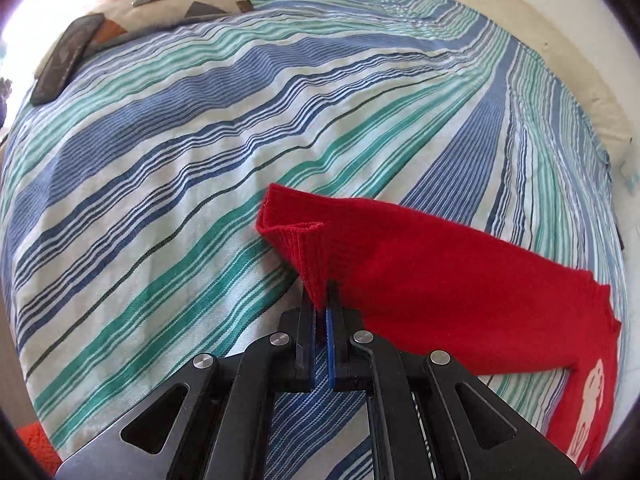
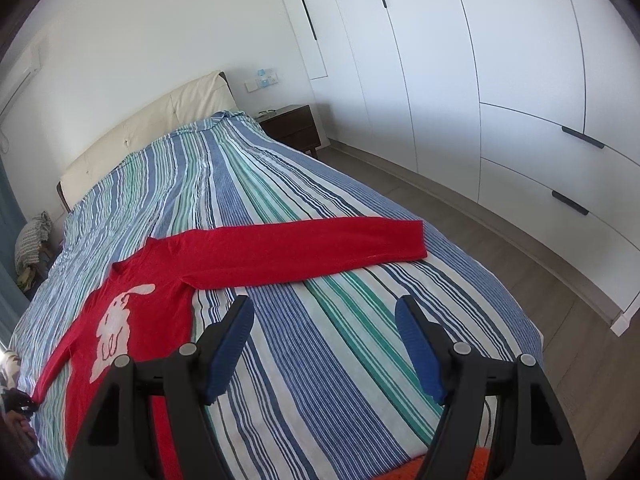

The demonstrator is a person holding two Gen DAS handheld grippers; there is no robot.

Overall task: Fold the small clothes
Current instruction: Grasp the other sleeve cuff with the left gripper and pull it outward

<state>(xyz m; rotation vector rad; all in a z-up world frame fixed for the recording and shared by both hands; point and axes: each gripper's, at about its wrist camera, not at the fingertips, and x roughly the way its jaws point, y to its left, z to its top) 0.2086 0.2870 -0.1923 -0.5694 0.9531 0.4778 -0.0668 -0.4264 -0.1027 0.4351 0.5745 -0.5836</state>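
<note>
A small red sweater (image 2: 132, 308) with a white rabbit figure lies flat on the striped bedspread (image 2: 320, 360). Its right sleeve (image 2: 312, 246) stretches out flat toward the bed's right edge. In the left wrist view my left gripper (image 1: 323, 294) is shut on the ribbed cuff (image 1: 304, 248) of the other sleeve (image 1: 440, 288) and lifts it off the bedspread (image 1: 200, 160). My right gripper (image 2: 324, 320) is open and empty, held above the bedspread just in front of the flat sleeve.
A patterned pillow (image 1: 160, 4) with two flat dark devices on it lies at the far left of the bed. A cream headboard (image 2: 160, 120), a dark nightstand (image 2: 292, 124) and white wardrobes (image 2: 500, 80) surround the bed. Wooden floor (image 2: 500, 248) runs along the right side.
</note>
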